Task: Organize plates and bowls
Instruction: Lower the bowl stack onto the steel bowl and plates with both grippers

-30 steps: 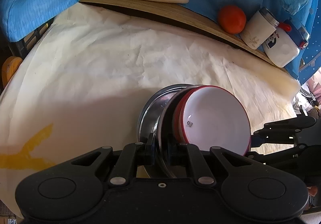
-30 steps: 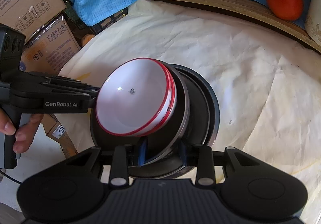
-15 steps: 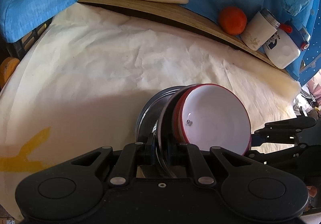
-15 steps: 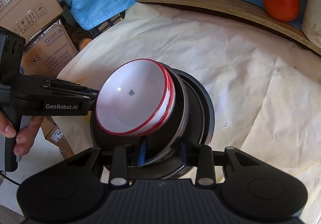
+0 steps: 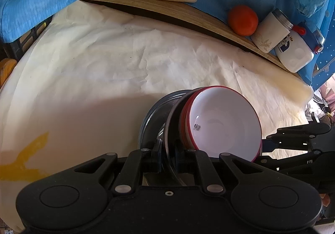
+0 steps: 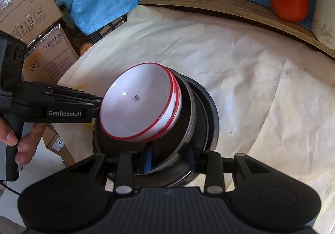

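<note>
Both grippers clamp the stack: left gripper point(image 5: 167, 155) pinches the steel plate point(image 5: 170, 129) rim, right gripper point(image 6: 169, 158) spans nested rims. I see the white bowl point(image 6: 140, 106) tilted on top, above the cloth point(image 6: 240, 87).

My left tongs point(image 5: 166, 155) point steeply downward, their jaws pinched almost fully together on the thin edge of a metal plate point(image 5: 170, 129). My right tongs point(image 6: 169, 157) tilt down at much the same angle, jaws partly apart and clamped on the stacked rims in front of them. In the right wrist view the left tongs reach in from the left side, and a hand point(image 6: 19, 139) wraps around their handle, fingers point(image 6: 9, 136) curled at the trigger. Both tongs sit close, facing each other across the stack.
</note>
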